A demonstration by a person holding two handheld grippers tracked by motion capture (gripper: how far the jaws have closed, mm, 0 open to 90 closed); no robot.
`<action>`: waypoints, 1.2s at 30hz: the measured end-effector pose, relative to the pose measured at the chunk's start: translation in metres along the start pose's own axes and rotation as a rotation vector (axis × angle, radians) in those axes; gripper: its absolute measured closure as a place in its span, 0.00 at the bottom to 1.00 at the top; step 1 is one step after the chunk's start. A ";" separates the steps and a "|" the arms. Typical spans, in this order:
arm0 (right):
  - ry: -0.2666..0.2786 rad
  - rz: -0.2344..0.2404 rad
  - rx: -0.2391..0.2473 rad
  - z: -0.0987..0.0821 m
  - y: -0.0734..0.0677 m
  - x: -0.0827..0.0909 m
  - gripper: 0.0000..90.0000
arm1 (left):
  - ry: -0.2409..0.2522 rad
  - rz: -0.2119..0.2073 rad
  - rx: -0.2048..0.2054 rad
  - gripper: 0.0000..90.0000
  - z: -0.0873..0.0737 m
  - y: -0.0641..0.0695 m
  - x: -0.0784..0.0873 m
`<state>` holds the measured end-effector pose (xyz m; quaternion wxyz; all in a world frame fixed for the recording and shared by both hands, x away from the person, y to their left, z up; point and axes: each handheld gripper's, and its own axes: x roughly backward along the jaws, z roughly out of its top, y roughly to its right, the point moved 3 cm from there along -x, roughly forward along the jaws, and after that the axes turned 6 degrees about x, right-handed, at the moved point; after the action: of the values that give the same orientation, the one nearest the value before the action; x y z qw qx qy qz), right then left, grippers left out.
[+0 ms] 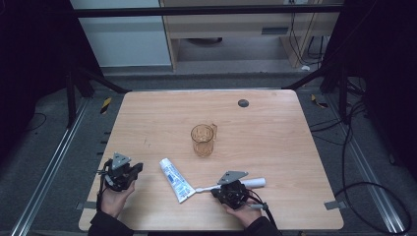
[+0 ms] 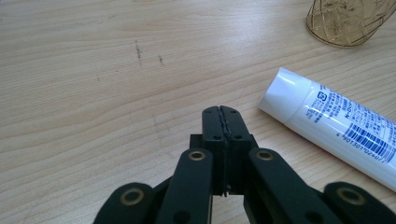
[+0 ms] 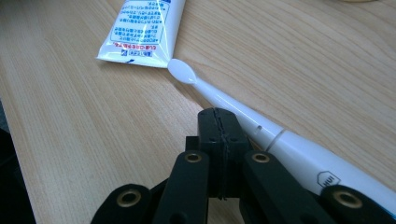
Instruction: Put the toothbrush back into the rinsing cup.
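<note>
Now we rest both grippers, left and right, jaws pressed together; next, spread jaws over the electric toothbrush beside the toothpaste tube.

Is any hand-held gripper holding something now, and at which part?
Nothing is held. The left hand-held gripper and the right hand-held gripper are shut on nothing; the toothbrush lies beside the right one.

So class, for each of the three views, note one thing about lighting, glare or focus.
High view: table evenly lit, surroundings dark, amber cup small and soft. Left gripper view: glare on the toothpaste tube shoulder, wood grain sharp. Right gripper view: bright sheen along the toothbrush, nearest tool links slightly blurred.
</note>
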<state>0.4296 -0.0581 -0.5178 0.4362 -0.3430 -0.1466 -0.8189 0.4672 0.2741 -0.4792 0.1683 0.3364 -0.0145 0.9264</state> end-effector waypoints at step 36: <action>0.061 -0.263 -0.182 -0.034 0.095 0.079 1.00 | -0.002 -0.001 0.001 1.00 0.000 0.000 0.000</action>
<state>0.4622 -0.1798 -0.4938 0.2966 -0.3338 -0.1024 -0.8889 0.4672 0.2745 -0.4796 0.1687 0.3375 -0.0143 0.9260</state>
